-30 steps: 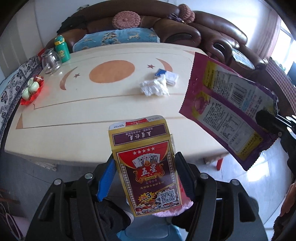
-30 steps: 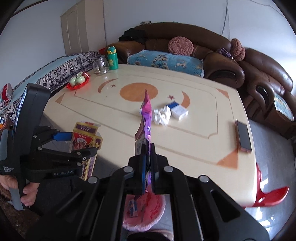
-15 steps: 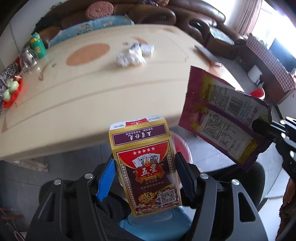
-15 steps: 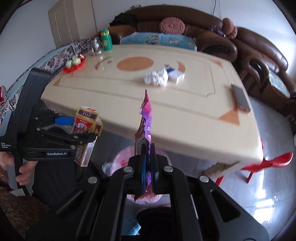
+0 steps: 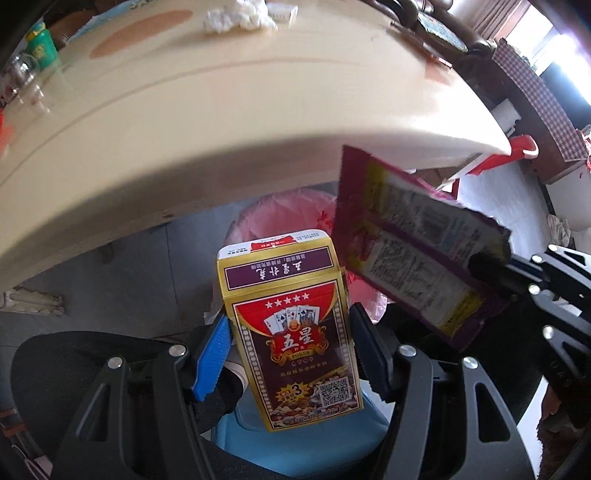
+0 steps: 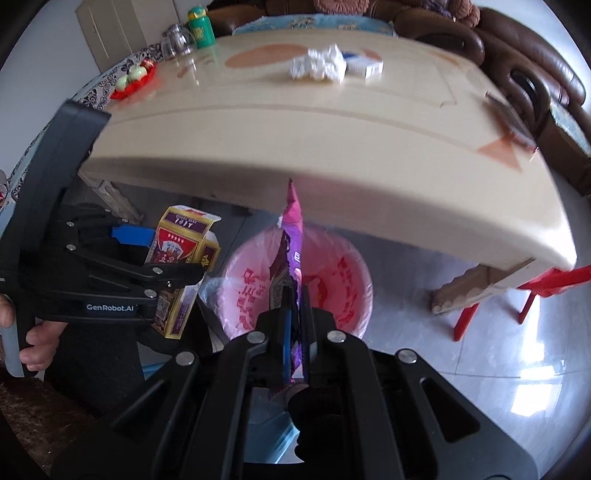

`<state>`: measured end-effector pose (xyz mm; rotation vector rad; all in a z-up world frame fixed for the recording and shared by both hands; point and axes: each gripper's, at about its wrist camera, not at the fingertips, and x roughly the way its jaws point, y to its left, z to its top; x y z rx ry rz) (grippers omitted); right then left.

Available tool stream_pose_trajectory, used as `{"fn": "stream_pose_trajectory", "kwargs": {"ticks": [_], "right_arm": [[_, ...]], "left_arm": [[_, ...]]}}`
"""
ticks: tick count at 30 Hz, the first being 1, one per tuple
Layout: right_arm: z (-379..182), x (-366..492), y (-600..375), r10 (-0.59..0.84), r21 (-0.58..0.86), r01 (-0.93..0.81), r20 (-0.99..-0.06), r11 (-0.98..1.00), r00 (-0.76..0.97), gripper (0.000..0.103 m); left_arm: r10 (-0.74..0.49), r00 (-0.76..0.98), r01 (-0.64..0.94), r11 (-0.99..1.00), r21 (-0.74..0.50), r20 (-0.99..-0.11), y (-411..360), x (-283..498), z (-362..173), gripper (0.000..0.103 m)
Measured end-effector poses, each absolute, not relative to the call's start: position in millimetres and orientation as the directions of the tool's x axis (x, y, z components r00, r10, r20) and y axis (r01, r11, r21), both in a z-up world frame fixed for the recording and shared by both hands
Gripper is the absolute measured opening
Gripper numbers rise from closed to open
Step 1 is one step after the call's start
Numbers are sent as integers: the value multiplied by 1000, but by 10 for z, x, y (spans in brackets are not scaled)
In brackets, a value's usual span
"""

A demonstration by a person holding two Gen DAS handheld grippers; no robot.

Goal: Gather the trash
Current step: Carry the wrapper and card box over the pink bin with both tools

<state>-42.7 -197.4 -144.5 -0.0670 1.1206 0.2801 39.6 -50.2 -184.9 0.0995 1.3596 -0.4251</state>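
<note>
My left gripper (image 5: 290, 336) is shut on a gold and red playing-card box (image 5: 291, 332), held upright below the table's front edge; the same box (image 6: 181, 266) shows at the left of the right wrist view. My right gripper (image 6: 293, 295) is shut on a flat purple snack wrapper (image 6: 291, 236), seen edge-on there and broadside (image 5: 413, 266) in the left wrist view. Both hang just above a bin lined with a pink plastic bag (image 6: 332, 280), which stands on the floor under the table edge. A crumpled white tissue (image 6: 319, 62) and a small white and blue box (image 6: 364, 66) lie on the table.
The cream table (image 6: 332, 140) overhangs the bin closely. On it are a green bottle (image 6: 201, 27), a glass jar (image 6: 175, 40), a red dish with green fruit (image 6: 135, 75) and a phone (image 6: 508, 114). A red stool (image 6: 532, 291) stands right; a brown sofa (image 6: 535, 66) behind.
Both grippers have dropped from above the tabletop to below its front edge and tipped downward, carrying the card box and the wrapper. The pink-lined bin has come into full view beneath them.
</note>
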Motion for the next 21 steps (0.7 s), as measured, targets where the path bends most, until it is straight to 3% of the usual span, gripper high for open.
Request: {"fn": "stream_pose_trajectory", "kwargs": {"ticks": [21], "right_arm": [[-2638, -25, -1888, 148, 102, -202, -962, 974, 229, 6]], "left_arm": [[-208, -5, 332, 922, -198, -978, -675, 763, -2989, 62]]}}
